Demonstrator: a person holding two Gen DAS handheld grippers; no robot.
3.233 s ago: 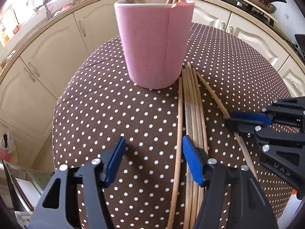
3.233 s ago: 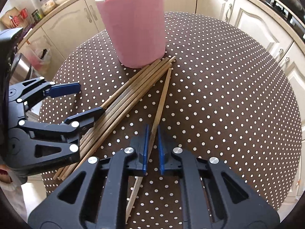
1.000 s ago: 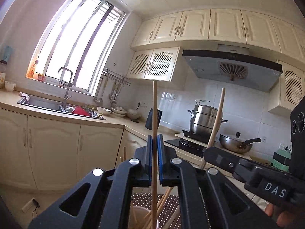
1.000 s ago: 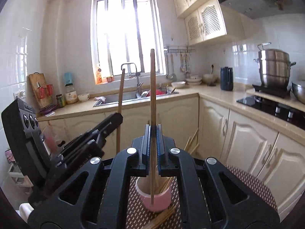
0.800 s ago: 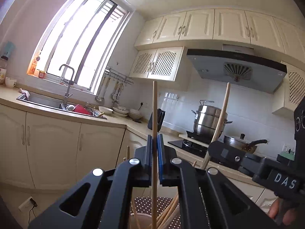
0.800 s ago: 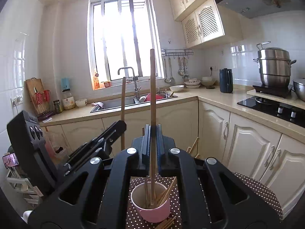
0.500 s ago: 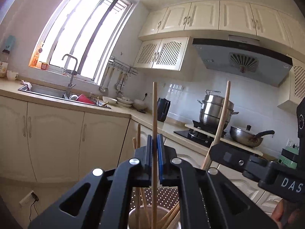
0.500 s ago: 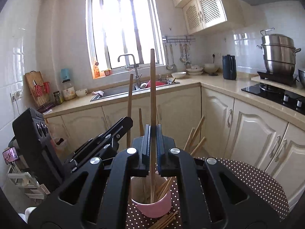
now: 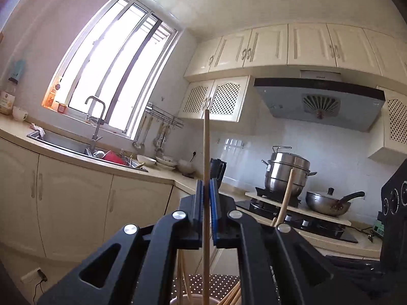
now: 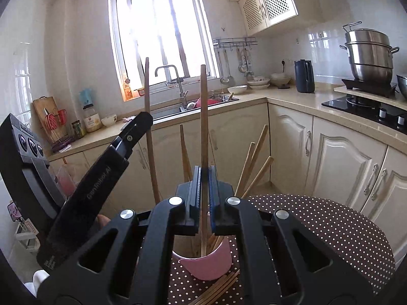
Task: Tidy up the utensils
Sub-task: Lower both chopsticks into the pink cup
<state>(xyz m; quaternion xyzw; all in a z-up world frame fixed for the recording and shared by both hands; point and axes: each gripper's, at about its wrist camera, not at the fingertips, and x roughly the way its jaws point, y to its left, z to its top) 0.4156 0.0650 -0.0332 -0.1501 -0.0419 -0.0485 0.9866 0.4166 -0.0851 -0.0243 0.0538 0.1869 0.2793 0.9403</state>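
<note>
Bright daylight from blown-out window [image 10: 157,28], sharp focus, fisheye bending at edges, dark corner vignette

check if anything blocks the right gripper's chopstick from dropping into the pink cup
Nothing visible does. The chopstick in the right gripper already dips inside the pink cup, among other chopsticks leaning against the rim.

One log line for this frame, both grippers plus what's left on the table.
left gripper: shut on chopstick | right gripper: shut on second chopstick, tip in pink cup | loose chopsticks beside cup
</note>
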